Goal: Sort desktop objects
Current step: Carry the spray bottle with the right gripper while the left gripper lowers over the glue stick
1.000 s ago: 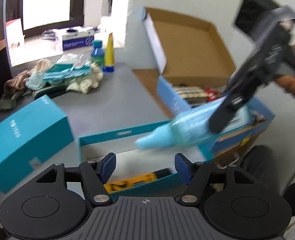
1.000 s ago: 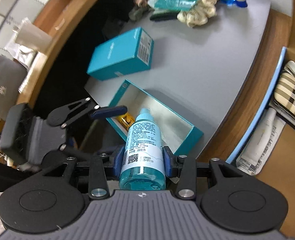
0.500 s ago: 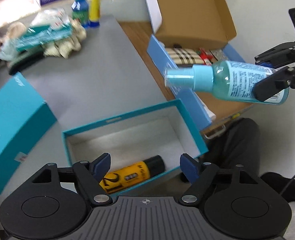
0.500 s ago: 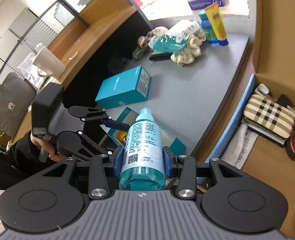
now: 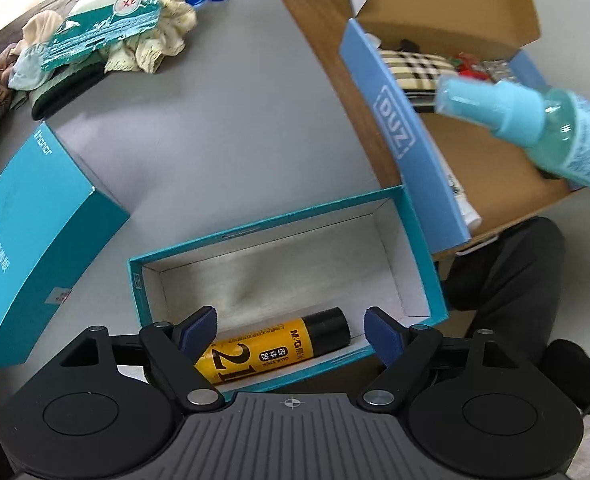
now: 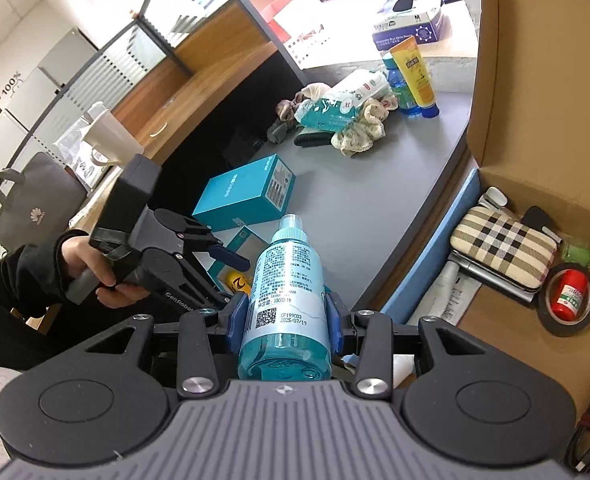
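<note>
My right gripper (image 6: 286, 314) is shut on a light blue spray bottle (image 6: 285, 280), held in the air above the desk edge beside the cardboard box; the bottle also shows in the left wrist view (image 5: 535, 120). My left gripper (image 5: 293, 330) is open and empty, just above the near end of an open teal box (image 5: 419, 256) that holds a yellow glue stick (image 5: 279, 352). The left gripper also shows in the right wrist view (image 6: 219, 254), over the teal box (image 6: 241, 238).
A teal box lid (image 5: 31, 232) lies left of the open box. A cardboard box with a blue front wall (image 5: 399, 128) holds a plaid case (image 6: 503, 244), red tape (image 6: 571, 296) and other items. Cloths, a wipes pack (image 5: 103, 28) and bottles (image 6: 411, 76) sit at the far desk end.
My right gripper has carried the spray bottle up and to the right, away from the teal box toward the cardboard box. My left gripper has tilted down over the teal box, still open.
</note>
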`<state>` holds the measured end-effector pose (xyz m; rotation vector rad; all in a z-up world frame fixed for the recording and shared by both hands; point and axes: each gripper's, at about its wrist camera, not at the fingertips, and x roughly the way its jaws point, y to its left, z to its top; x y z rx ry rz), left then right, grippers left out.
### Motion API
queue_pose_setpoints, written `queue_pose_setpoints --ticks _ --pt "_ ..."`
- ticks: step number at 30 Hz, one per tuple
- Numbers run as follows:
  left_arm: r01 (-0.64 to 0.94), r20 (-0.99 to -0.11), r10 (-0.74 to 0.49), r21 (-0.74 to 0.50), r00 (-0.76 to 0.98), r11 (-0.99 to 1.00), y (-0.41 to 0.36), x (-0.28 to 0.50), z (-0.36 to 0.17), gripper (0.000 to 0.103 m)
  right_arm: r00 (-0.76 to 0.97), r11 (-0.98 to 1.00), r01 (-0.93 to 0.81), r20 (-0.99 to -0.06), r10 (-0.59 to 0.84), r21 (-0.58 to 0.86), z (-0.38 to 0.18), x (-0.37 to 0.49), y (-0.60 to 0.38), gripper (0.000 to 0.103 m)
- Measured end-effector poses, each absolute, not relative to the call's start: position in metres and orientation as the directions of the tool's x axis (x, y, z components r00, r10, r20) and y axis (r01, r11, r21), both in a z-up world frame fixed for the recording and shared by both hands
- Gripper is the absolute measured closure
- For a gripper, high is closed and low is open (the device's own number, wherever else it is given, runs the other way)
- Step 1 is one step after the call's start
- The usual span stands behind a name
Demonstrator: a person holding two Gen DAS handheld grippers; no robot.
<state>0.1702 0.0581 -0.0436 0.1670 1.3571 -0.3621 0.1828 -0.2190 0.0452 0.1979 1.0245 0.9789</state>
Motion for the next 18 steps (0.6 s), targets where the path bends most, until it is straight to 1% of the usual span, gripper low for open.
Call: queue_pose_setpoints --ticks 5,10,15,18 --pt "0.303 -0.982 -0.078 -0.023 0.171 0.953 0.054 0.172 -0.048 0.017 0.136 0.561 -0.608 -0.623 0.77 0.562 0.042 0.189 -0.229 0.056" --pt "0.275 -0.981 -0.029 0.025 0.19 0.961 0.056 0.17 -0.047 0.011 0.13 0.546 -0.619 -0.612 0.78 0.565 0.04 0.194 -0.241 0.056" --pt "0.293 -0.976 -0.007 0.059 0.217 0.954 0.052 0.172 -0.043 0.011 0.146 0.545 -0.614 -0.596 0.789 0.571 0.041 0.194 -0.252 0.056" --pt "0.317 -0.965 0.027 0.112 0.26 0.942 0.045 0.174 -0.04 0.012 0.153 0.55 -0.607 -0.595 0.789 0.573 0.042 0.19 -0.257 0.056"
